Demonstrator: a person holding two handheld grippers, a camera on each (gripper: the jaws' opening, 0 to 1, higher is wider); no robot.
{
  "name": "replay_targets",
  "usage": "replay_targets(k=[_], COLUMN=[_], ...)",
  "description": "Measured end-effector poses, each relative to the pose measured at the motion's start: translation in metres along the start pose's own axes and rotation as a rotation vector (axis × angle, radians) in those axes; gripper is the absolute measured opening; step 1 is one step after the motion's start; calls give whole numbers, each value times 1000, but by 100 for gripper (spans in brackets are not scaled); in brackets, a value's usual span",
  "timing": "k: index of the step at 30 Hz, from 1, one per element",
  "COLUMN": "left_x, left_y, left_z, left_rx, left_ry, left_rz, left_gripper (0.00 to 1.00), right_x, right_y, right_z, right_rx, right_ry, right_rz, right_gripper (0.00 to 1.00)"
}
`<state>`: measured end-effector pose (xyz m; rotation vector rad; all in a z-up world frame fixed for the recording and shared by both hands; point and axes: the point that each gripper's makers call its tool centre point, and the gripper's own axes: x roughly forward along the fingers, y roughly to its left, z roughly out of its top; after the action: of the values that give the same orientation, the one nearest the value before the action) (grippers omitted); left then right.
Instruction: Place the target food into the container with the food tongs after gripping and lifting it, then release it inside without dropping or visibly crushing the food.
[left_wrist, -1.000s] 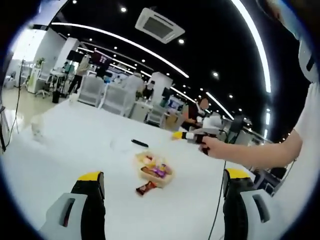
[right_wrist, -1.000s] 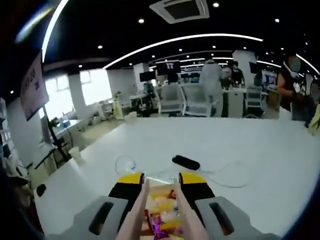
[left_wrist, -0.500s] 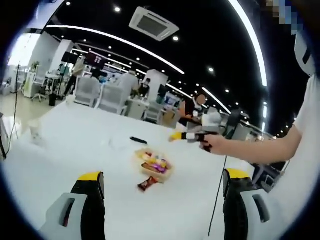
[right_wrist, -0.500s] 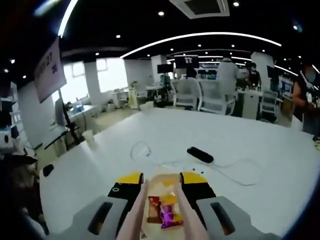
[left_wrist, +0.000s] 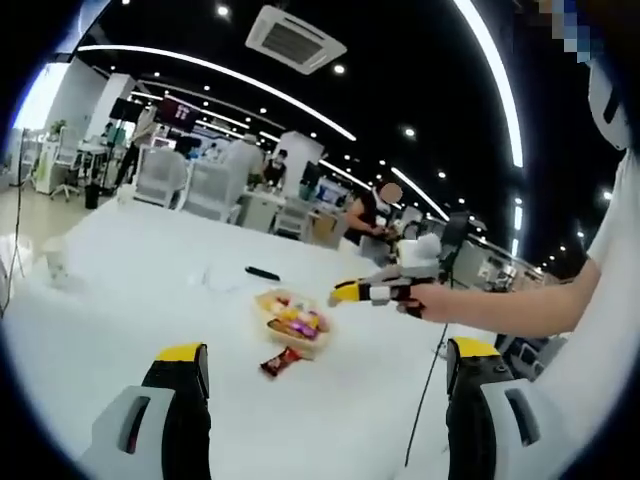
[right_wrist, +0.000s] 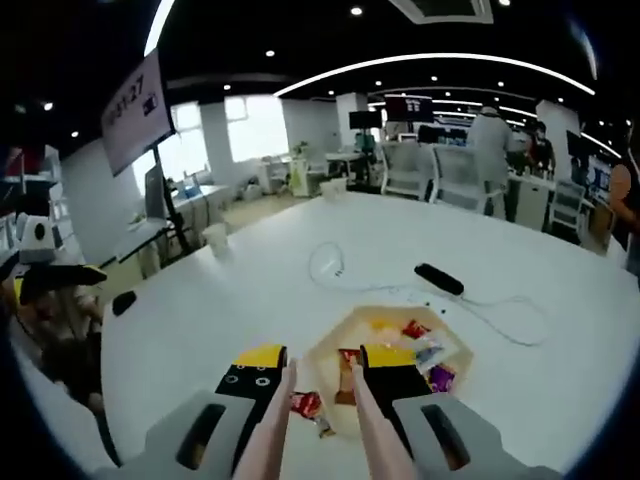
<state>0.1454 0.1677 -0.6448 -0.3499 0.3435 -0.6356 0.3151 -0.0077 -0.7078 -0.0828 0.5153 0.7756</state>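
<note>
Your light comes from overhead — long white ceiling strips (left_wrist: 500, 70) and small round downlights against a dark ceiling, which the fisheye bends into sweeping arcs. In the right gripper view you also get daylight from the windows (right_wrist: 258, 127) at the far wall, blown out to plain white. The white table (left_wrist: 120, 300) reflects that light evenly and runs close to overexposed, so shadows on it are faint and soft. Straight lines curve hard toward the edges of both views. You'll find the background people and chairs soft and smeared — the left gripper view looks slightly hazier, and its far left edge glares pale blue-white.
</note>
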Motion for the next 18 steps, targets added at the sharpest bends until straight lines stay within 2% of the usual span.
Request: replay_targets(k=[6, 12, 15, 18], left_x=[-3, -1, -3, -6], left_y=[11, 25, 28, 33], left_z=[7, -4, -6, -8], left_rx=[14, 7, 9, 6], left_ry=[-17, -2, 12, 9], left_rz=[12, 9, 10, 10], left_gripper=[99, 99, 99, 99], right_x=[10, 21, 25, 30], right_y=[10, 12, 18, 23], right_z=[-16, -44, -46, -51], right_rx=[-34, -61, -54, -90], right_ry=[58, 133, 143, 173], right_rz=[41, 57, 69, 89], right_gripper=[28, 28, 28, 28])
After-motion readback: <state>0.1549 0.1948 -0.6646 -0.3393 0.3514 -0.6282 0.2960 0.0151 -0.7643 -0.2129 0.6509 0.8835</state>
